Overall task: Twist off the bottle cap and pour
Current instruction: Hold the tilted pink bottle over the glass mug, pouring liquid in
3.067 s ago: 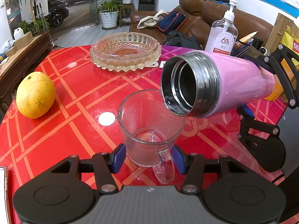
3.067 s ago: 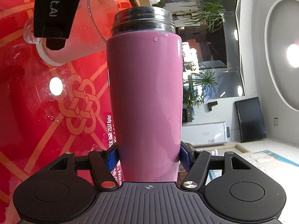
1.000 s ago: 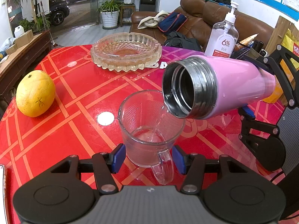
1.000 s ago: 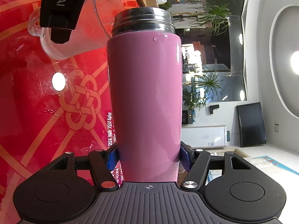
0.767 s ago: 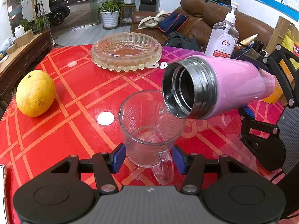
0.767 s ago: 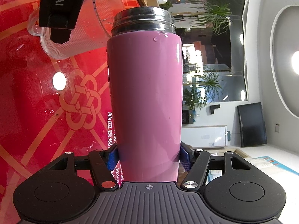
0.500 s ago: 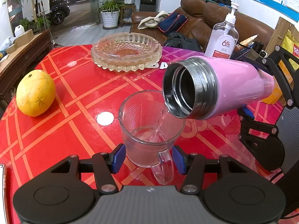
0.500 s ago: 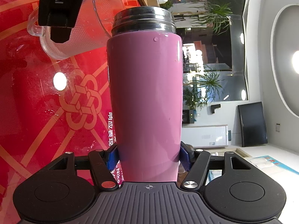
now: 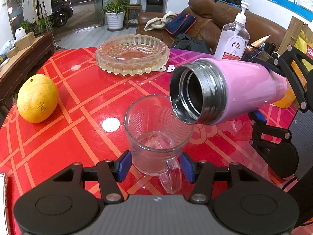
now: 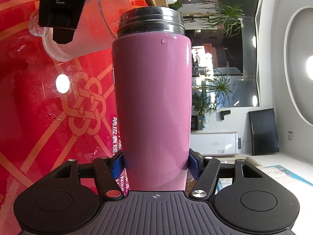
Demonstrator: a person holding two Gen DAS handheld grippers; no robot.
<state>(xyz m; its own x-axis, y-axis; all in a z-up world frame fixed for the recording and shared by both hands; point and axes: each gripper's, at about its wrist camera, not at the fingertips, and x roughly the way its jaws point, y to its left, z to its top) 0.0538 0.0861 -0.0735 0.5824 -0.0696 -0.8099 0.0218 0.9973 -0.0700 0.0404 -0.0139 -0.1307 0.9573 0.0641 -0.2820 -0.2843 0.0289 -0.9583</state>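
The right gripper (image 10: 156,162) is clamped on the uncapped pink thermos (image 9: 230,90), tipped above the glass mug (image 9: 156,137) that the left gripper (image 9: 155,165) brackets without clearly pinching, so overtilting risks water missing the rim onto the red table (image 9: 58,137).

the red table (image 9: 58,141) with its orange lattice lines carried a glass mug (image 9: 156,137) near its front edge. a yellow citrus fruit (image 9: 37,98) lay well to the mug's left, a cut-glass ashtray (image 9: 132,54) stood well beyond it, and a pump bottle (image 9: 233,41) stood beyond it to the right.
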